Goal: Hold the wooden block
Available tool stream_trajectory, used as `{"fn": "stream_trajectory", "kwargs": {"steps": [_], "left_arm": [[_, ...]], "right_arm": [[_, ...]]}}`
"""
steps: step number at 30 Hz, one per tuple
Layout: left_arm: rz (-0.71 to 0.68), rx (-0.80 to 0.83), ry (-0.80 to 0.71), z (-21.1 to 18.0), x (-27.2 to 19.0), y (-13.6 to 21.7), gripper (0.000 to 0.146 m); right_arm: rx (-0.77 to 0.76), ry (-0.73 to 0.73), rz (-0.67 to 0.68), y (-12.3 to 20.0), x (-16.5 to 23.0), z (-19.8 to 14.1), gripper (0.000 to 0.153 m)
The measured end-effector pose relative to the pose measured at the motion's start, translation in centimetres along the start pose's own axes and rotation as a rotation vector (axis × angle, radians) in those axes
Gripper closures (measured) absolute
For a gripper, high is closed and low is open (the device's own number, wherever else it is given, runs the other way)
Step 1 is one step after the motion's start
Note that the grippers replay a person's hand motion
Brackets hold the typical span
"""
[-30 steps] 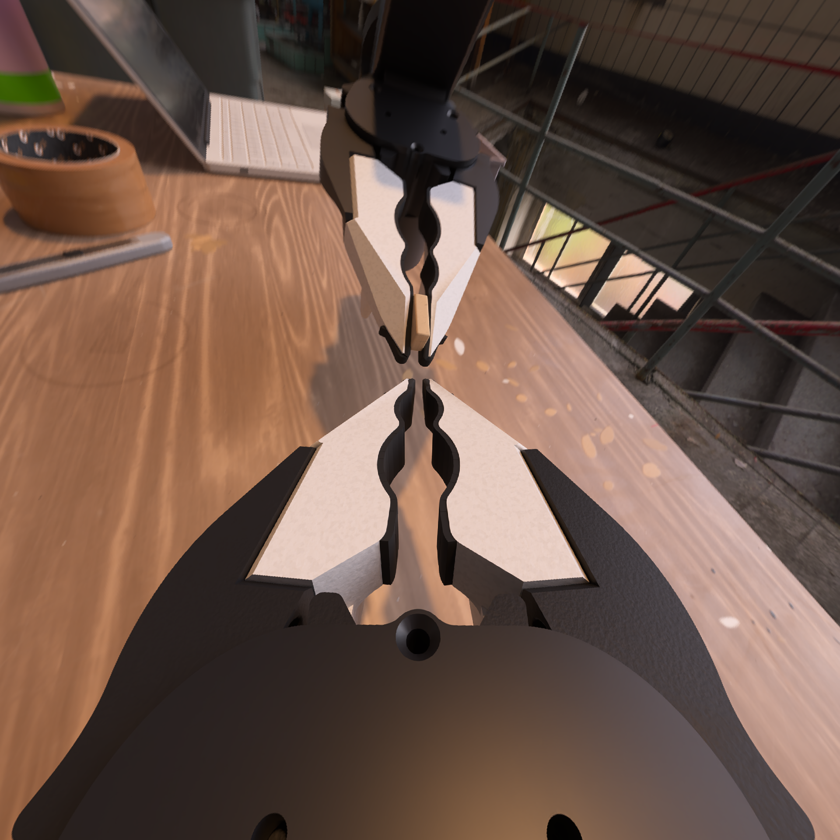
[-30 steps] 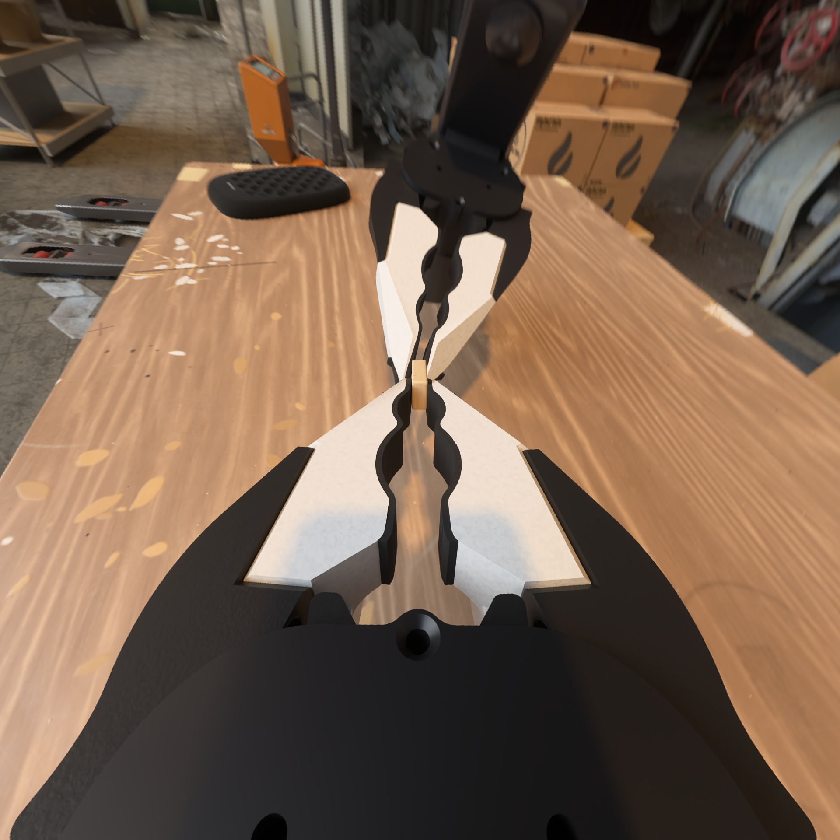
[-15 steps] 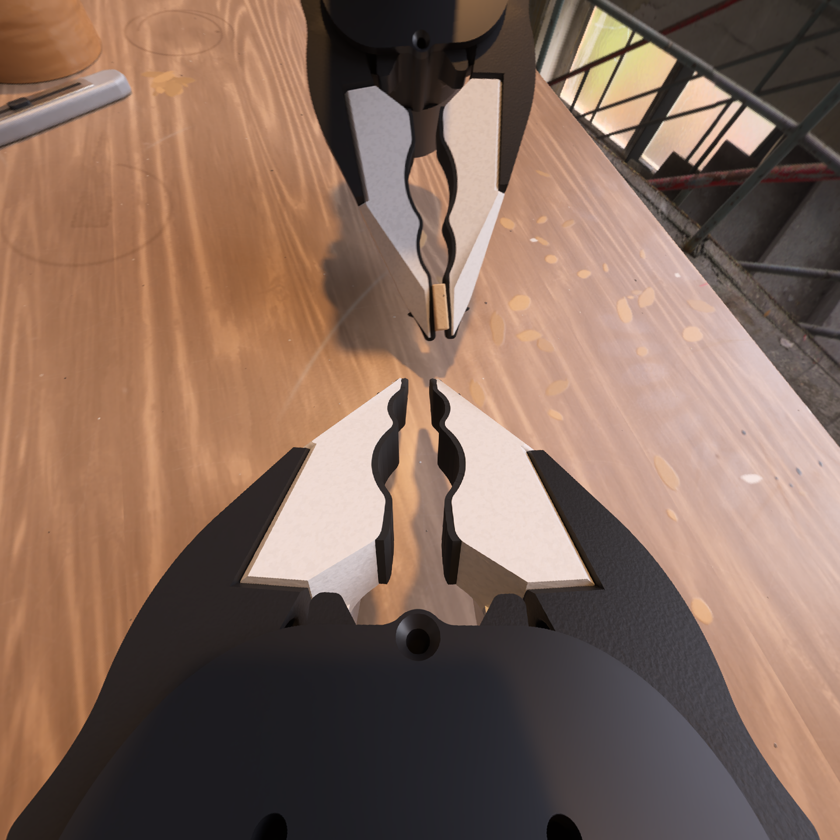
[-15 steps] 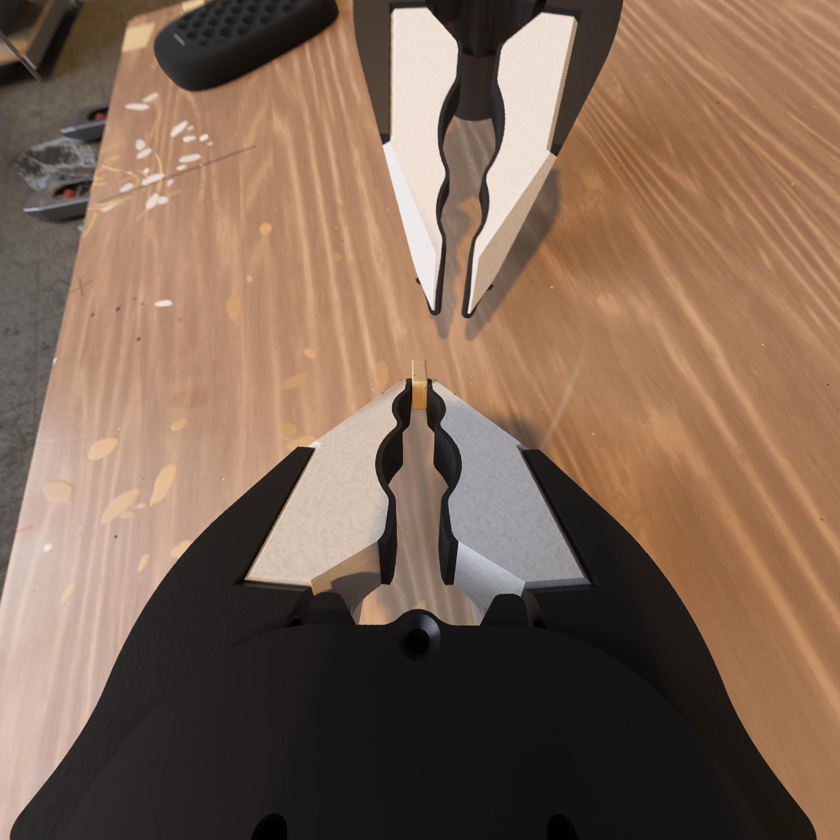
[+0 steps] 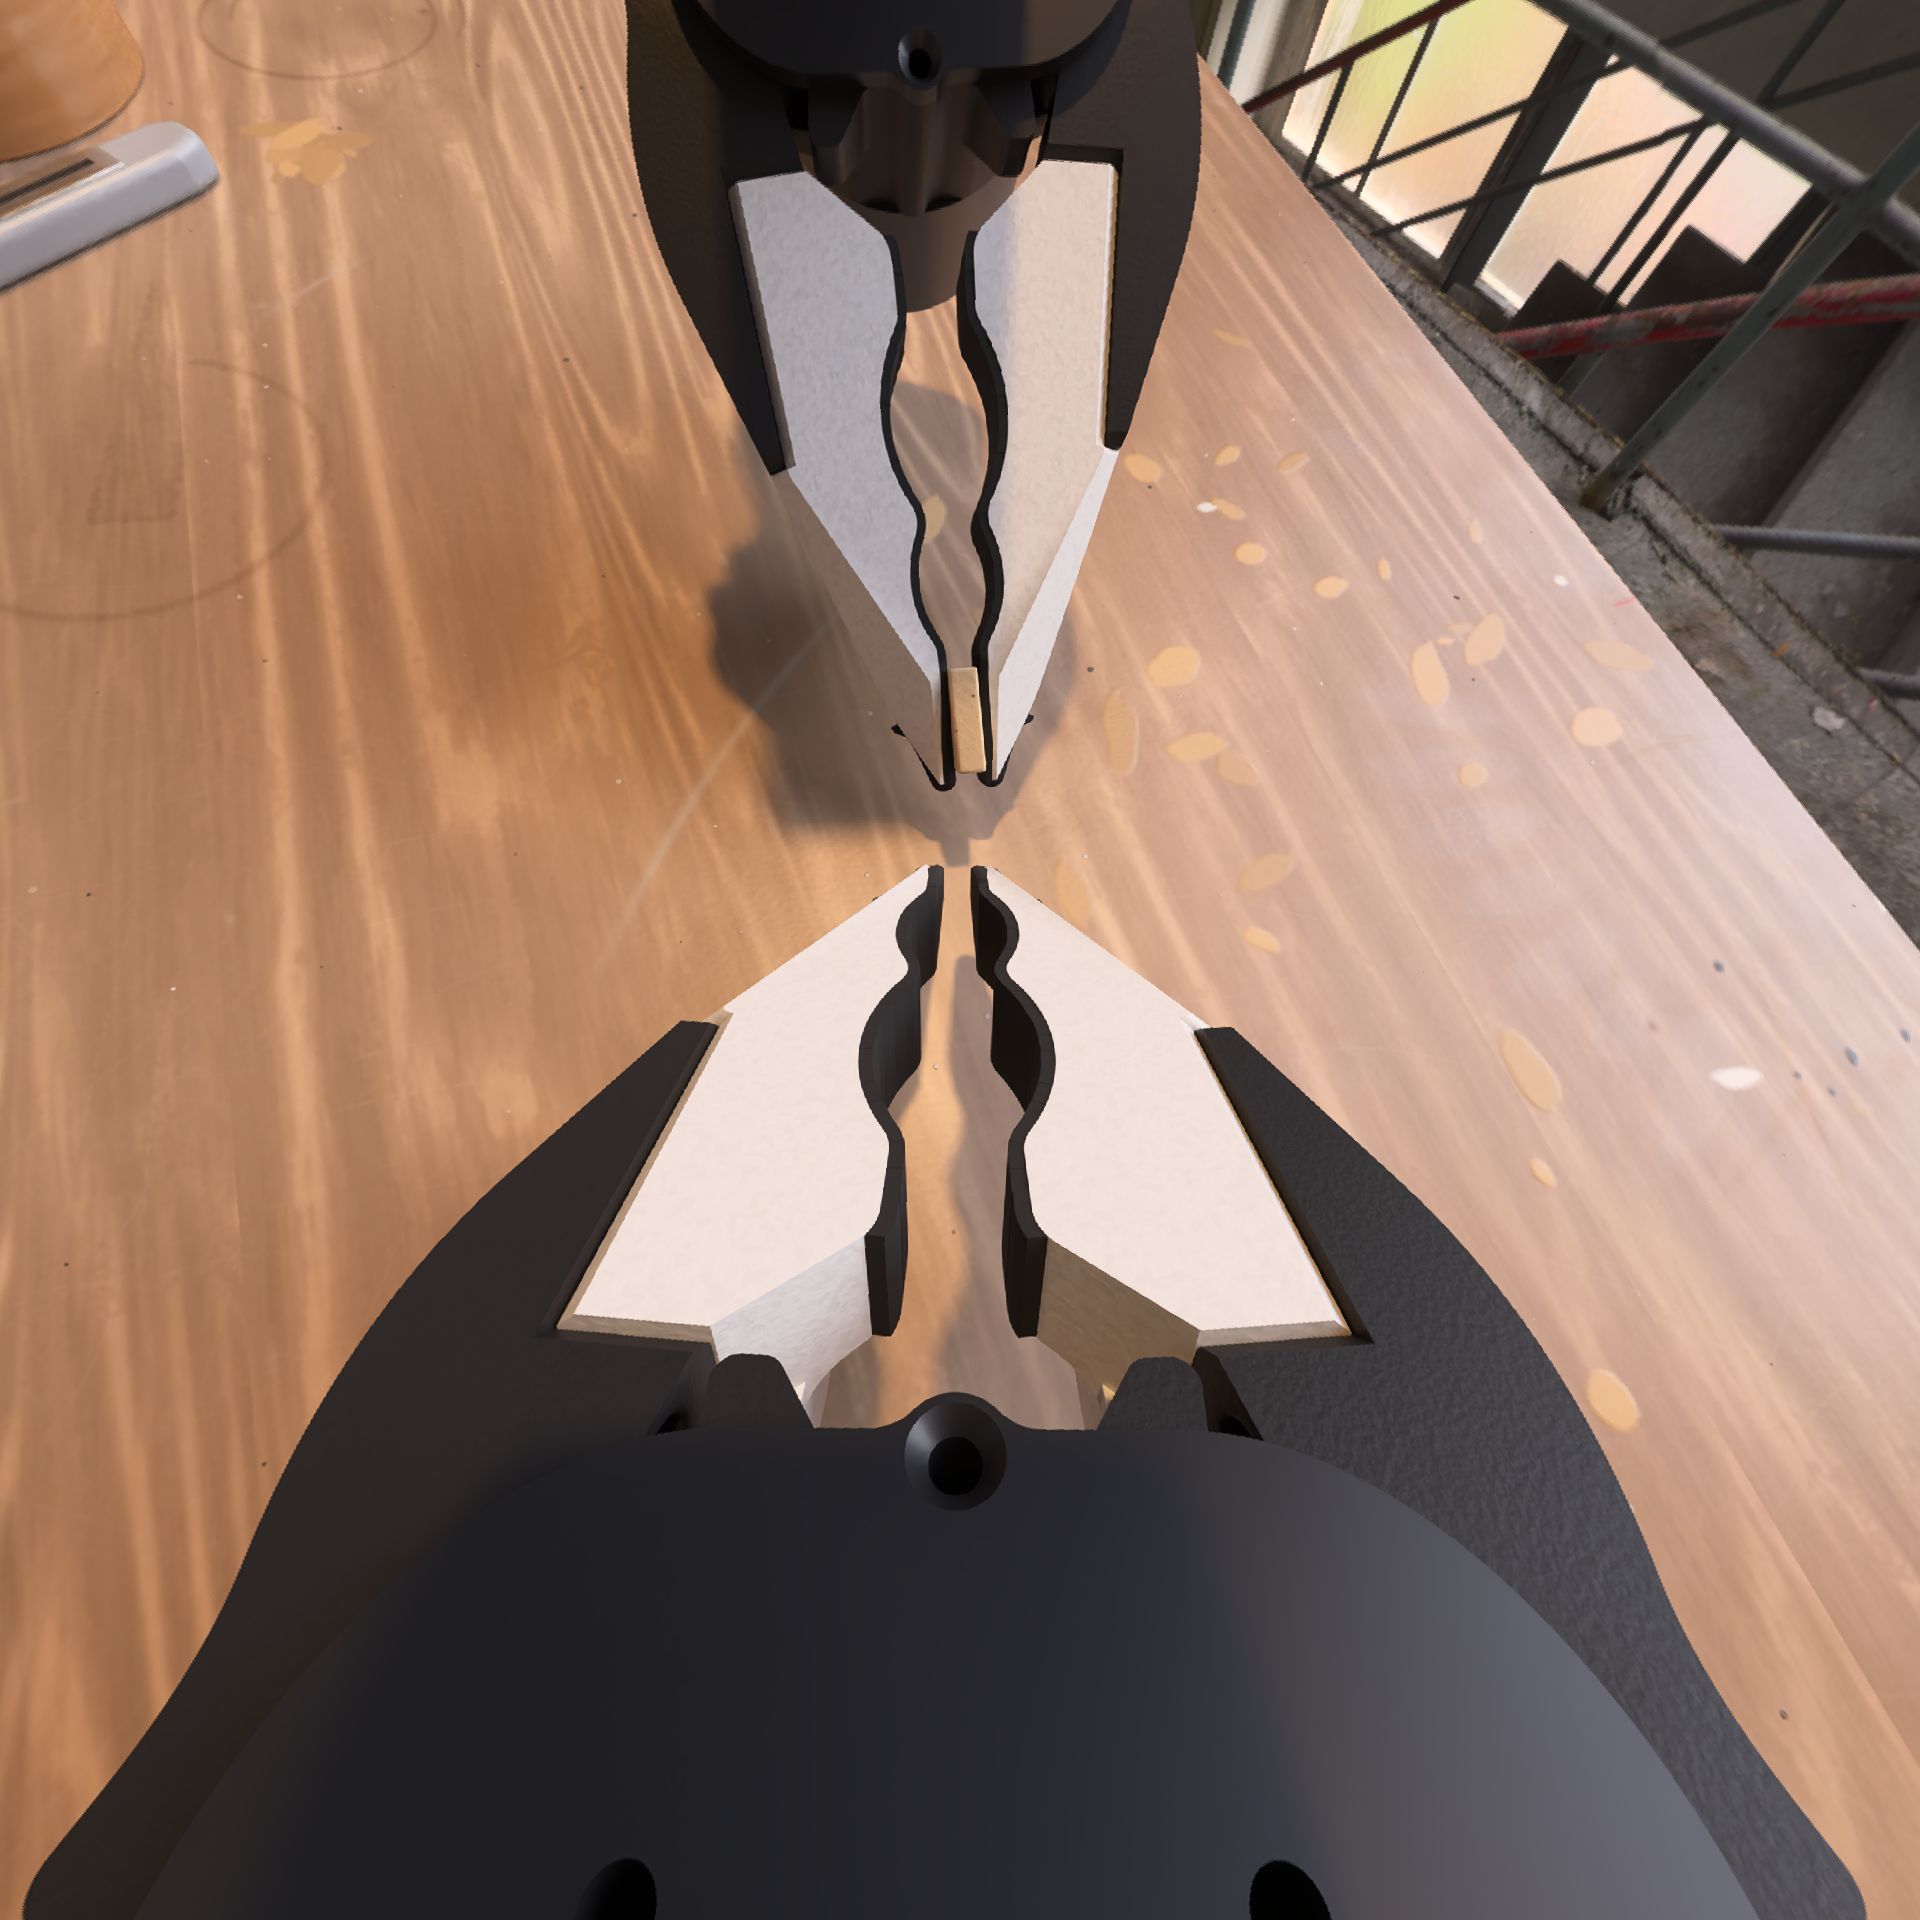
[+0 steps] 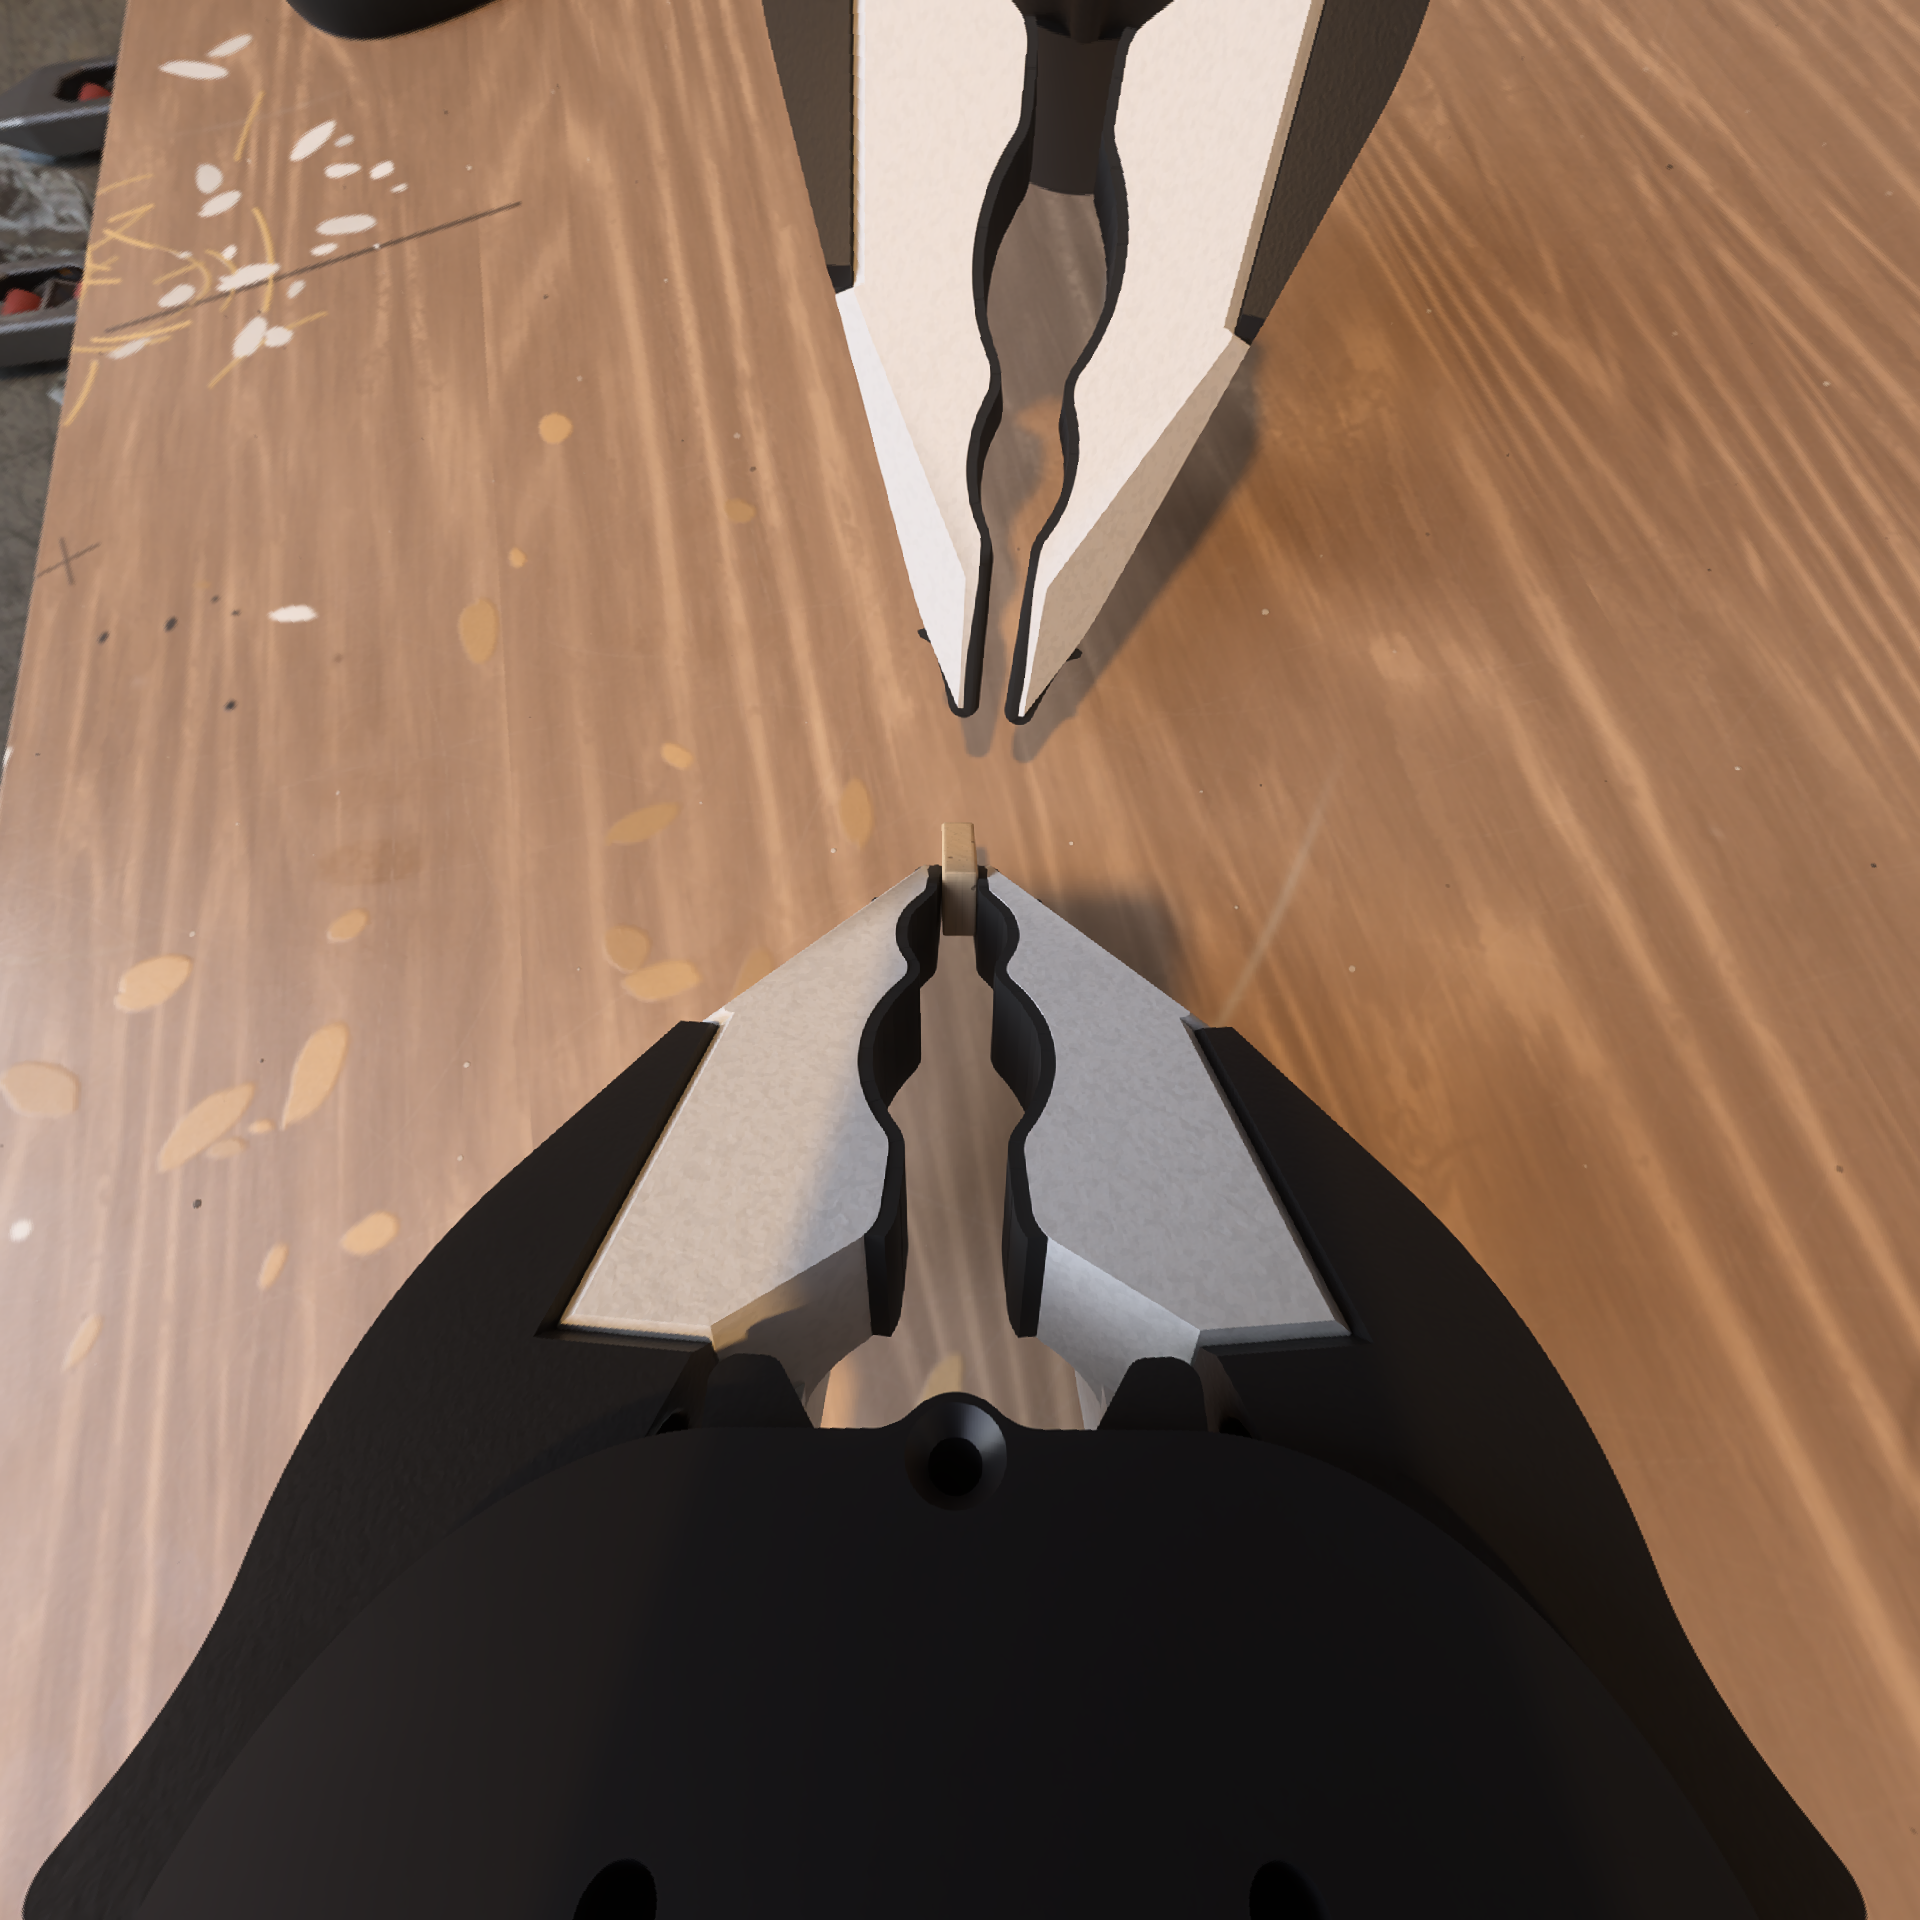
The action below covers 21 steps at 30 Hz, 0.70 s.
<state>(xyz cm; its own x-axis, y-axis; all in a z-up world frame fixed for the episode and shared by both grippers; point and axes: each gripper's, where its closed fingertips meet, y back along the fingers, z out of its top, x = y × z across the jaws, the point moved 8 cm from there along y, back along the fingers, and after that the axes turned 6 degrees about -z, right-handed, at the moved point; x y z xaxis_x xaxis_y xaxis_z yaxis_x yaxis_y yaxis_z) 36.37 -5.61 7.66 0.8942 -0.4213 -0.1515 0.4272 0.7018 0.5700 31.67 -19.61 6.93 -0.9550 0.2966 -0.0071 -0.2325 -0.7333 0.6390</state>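
Observation:
The wooden block (image 6: 957, 847) is a small thin tan piece. My right gripper (image 6: 958, 883) is shut on it at the fingertips, and its end sticks out past them, above the wooden table (image 6: 1558, 727). In the left wrist view the block (image 5: 968, 717) shows between the right gripper's (image 5: 966, 774) tips. My left gripper (image 5: 956, 878) faces the right one tip to tip, a short gap away. Its jaws stand a narrow slit apart with nothing between them. It also shows in the right wrist view (image 6: 989, 712).
A grey utility knife (image 5: 94, 197) and a brown tape roll (image 5: 52, 52) lie at the far left. A black pad (image 6: 384, 10) lies at the table's far end. The table's edge (image 5: 1662, 665) drops off towards a metal railing (image 5: 1766, 260) and stairs.
The left gripper's tips were at the block; they have let go and drawn back, leaving a gap. The jaws opened, then narrowed again. Both views have tilted down towards the table.

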Motion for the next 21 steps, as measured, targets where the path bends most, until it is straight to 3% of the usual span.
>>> {"fn": "stream_trajectory", "kwargs": {"steps": [21], "left_arm": [[0.030, -0.044, -0.030, 1.2, -0.3, -1.1, 0.146]], "right_arm": [[0.222, 0.064, -0.027, -0.2, -0.1, 1.8, 0.148]]}}
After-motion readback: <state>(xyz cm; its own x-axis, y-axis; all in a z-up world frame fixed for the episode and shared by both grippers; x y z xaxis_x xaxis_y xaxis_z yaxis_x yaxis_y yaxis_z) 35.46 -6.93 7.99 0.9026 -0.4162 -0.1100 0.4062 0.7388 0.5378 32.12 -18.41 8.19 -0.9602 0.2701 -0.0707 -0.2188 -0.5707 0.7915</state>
